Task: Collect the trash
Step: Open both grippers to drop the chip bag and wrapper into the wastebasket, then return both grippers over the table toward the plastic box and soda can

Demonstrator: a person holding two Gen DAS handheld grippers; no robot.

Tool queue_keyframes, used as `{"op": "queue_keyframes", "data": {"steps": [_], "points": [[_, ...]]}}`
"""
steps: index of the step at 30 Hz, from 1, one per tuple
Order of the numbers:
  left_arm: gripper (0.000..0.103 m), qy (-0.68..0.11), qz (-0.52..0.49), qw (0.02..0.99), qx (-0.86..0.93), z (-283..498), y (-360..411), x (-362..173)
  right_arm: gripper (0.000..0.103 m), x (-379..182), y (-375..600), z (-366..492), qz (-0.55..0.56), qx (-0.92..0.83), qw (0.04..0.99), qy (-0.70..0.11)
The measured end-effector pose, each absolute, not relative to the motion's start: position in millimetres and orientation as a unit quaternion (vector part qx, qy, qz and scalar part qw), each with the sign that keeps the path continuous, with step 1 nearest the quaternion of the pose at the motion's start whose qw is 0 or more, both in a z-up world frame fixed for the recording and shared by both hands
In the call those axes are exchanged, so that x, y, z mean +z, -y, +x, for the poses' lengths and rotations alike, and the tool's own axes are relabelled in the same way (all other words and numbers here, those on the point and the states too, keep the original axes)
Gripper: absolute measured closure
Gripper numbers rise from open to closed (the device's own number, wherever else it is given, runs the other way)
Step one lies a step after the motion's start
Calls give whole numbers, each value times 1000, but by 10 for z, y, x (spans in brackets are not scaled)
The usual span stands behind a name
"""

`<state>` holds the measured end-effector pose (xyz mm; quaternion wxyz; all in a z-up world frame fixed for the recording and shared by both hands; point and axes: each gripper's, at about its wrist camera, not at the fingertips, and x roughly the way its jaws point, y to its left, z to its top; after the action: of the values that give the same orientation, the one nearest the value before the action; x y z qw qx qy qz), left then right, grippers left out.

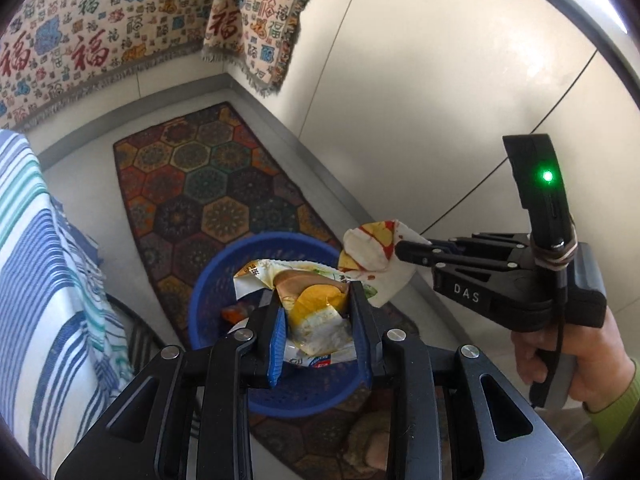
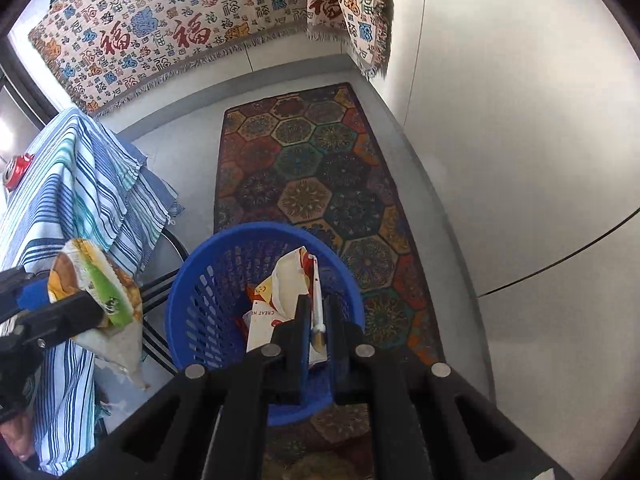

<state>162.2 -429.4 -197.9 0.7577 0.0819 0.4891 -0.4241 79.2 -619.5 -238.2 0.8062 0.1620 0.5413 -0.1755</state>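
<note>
While both grippers hang above the blue basket [image 2: 208,292], each has its jaws clamped on a piece of trash. The left gripper [image 1: 318,320] pinches a crumpled yellow and white snack bag [image 1: 316,312] between its blue pads, right over the basket's mouth. The right gripper [image 2: 316,320] is closed almost fully on a thin white, red and yellow wrapper [image 2: 288,280], which also hangs over the basket.

The basket stands on the near end of a patterned rug [image 2: 312,168] that runs away toward a printed cloth [image 2: 160,40] on the far wall. A striped cloth [image 2: 80,184] hangs down close on the basket's left, with dark chair legs [image 2: 160,280] just beside the rim. To the right the pale floor [image 2: 520,160] is open.

Only the left wrist view shows a hand [image 1: 576,364] in a green sleeve [image 1: 616,412] gripping the right tool, and an orange scrap [image 1: 236,314] already lying in the basket. Only the right wrist view shows a red can [image 2: 18,170] up on the striped cloth.
</note>
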Motion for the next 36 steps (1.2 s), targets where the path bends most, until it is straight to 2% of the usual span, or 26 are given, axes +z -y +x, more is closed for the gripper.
{"op": "queue_keyframes", "data": {"steps": [6, 7, 8, 9, 11, 17, 19, 21, 26, 36], "points": [[73, -494, 89, 754, -423, 1642, 4390, -2079, 92, -2512, 6222, 831, 184, -164, 802, -544], [72, -495, 91, 754, -422, 1647, 4403, -2092, 84, -2537, 6225, 832, 189, -161, 802, -543], [61, -495, 92, 755, -420, 1655, 4407, -2093, 76, -2554, 6219, 834, 193, -161, 802, -542], [42, -495, 93, 757, -417, 1662, 4409, -2097, 62, -2559, 6216, 831, 197, -161, 803, -540], [32, -482, 89, 767, -413, 1640, 4370, -2041, 59, -2537, 6212, 817, 201, -163, 805, -534], [24, -456, 69, 785, -414, 1530, 4143, -1705, 56, -2223, 6124, 742, 178, -183, 829, -497], [20, -440, 66, 795, -412, 1438, 3990, -1543, 44, -2065, 6048, 714, 169, -184, 842, -479], [18, -427, 61, 804, -409, 1348, 3785, -1406, 36, -1906, 5955, 694, 155, -186, 854, -461], [10, -415, 53, 830, -369, 1178, 3097, -1248, 32, -1540, 5519, 706, 105, -177, 882, -423], [6, -421, 34, 886, -191, 1496, 1651, -1482, 31, -1206, 4029, 1001, 39, -58, 912, -403]]}}
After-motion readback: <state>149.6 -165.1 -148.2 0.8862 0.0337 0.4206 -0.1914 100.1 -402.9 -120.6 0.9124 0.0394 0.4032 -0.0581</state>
